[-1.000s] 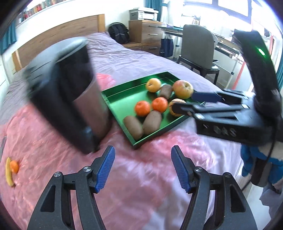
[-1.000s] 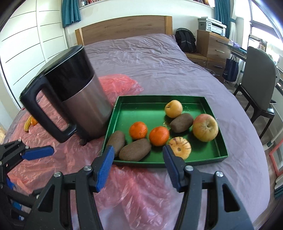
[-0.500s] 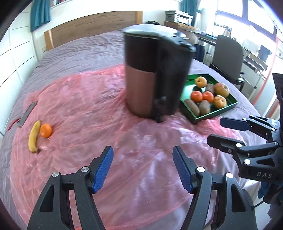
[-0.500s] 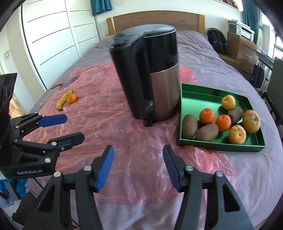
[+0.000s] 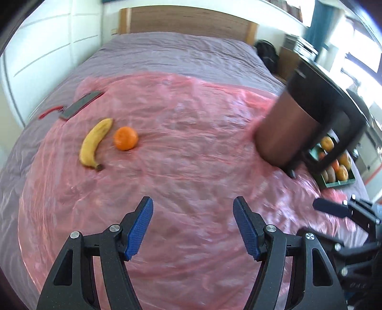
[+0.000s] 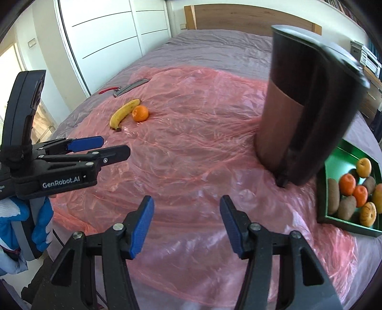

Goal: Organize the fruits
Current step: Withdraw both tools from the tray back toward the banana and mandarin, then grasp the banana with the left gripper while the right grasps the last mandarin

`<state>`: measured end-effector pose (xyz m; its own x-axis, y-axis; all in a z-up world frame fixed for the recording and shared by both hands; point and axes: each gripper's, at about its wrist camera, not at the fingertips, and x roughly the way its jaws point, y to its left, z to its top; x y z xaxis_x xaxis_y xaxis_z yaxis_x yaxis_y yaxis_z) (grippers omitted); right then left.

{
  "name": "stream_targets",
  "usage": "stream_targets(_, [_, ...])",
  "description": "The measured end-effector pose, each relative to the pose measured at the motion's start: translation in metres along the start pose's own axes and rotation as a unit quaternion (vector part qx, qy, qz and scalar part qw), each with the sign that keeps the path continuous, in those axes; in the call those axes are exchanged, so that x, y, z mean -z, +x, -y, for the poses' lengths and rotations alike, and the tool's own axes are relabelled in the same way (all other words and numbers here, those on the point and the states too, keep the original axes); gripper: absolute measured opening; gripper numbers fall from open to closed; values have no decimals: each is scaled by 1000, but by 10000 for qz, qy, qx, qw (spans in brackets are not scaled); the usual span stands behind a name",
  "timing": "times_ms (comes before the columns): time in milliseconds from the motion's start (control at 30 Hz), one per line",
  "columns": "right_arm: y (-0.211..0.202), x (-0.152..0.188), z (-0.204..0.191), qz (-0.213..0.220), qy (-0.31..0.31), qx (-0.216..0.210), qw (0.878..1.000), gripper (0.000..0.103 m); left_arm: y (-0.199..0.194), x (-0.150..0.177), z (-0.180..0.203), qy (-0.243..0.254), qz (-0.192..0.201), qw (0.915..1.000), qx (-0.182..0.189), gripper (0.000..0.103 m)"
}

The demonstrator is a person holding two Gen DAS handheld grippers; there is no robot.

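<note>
"GenRobot.AI" is printed in white on the black body of the left gripper (image 6: 105,147), seen from the right wrist; no other writing can be read; both grippers are built of matt black plastic with ribbed blue pads on wedge-shaped fingers; the left gripper (image 5: 193,226) is held open with nothing between its fingers, and the right gripper (image 6: 186,221) is likewise held open and empty, both above the near part of the sheet (image 6: 191,147); a blue and white sleeve (image 6: 40,219) is seen under the left gripper; the sheet is thin, pink, crinkled, glossy plastic, spread over a wrinkled grey-purple bed (image 6: 214,45) with a wooden headboard (image 5: 186,21); the banana (image 5: 94,143), yellow, curved and brown at the stem, is laid near the sheet's far left corner, with the orange (image 5: 125,141), round and dimpled, just beside it on its right; whether the two touch cannot be told; a flat grey bar (image 5: 81,105) and a red tool (image 5: 50,112) are found at the sheet's left edge beyond them; a kettle (image 6: 305,114), a tall cylinder of brushed steel below and black above with a black handle, is stood near the sheet's right edge; just past it, on the bed's right side, a green rectangular tray (image 6: 334,164) with raised walls is filled with oranges, brown fuzzy kiwis and yellowish apples.
</note>
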<state>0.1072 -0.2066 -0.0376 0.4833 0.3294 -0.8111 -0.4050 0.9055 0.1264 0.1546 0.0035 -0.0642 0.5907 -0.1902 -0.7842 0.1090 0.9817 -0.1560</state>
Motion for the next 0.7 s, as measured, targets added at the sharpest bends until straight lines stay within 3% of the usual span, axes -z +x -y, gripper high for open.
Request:
stream_targets(200, [40,-42,-39,-10,-290,-194,9994,48,19,-20,-87,-777,113,9960,-414,64])
stream_targets(400, [92,-97,-82,95,-691,-319,9971,48,53,-36,-158,-1088,58,9906,-829,64])
stream_targets(700, [179,-152,-111,-22,-850,-424,9955,48,98,-55,-180,-807,-132,9931,-837,64])
